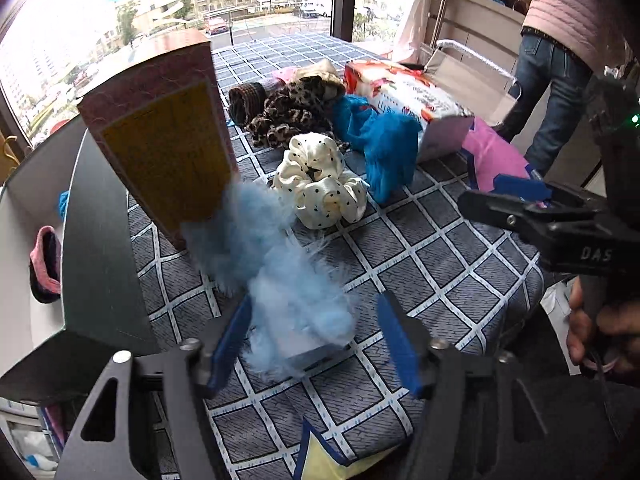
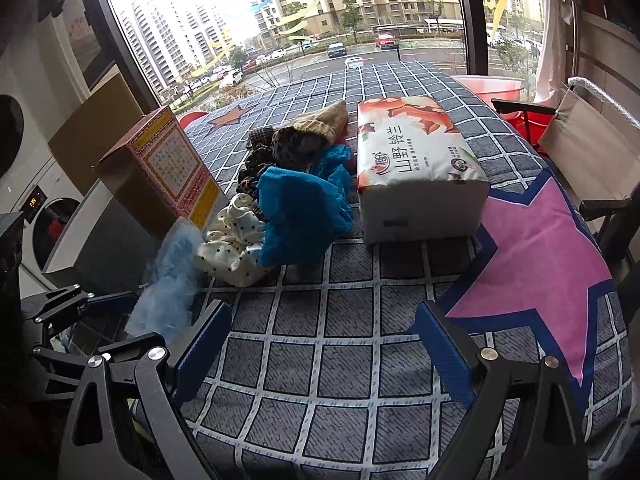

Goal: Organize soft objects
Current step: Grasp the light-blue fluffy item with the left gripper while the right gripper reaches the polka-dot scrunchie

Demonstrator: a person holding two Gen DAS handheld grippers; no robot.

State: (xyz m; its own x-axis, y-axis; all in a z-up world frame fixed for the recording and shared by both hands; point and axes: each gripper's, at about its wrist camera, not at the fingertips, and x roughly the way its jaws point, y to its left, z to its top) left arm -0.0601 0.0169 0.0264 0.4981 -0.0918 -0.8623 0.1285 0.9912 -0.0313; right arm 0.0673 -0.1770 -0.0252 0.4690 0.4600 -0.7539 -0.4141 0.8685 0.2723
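a home laundry nook: washing machine, checked tablecloth, window facing apartment blocks.

On the table, a fluffy feathered piece lies between my left gripper's fingers at lower centre. Behind it sits a dotted scrunchie, then a heap of fabric. An upright box stands upper left; a tissue pack lies right.

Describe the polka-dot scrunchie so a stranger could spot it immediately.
Start at the tall pink and yellow box on the checked tablecloth. Beside its base lies the cream satin scrunchie, between the fluffy blue piece and the blue mesh. Only it has black dots.
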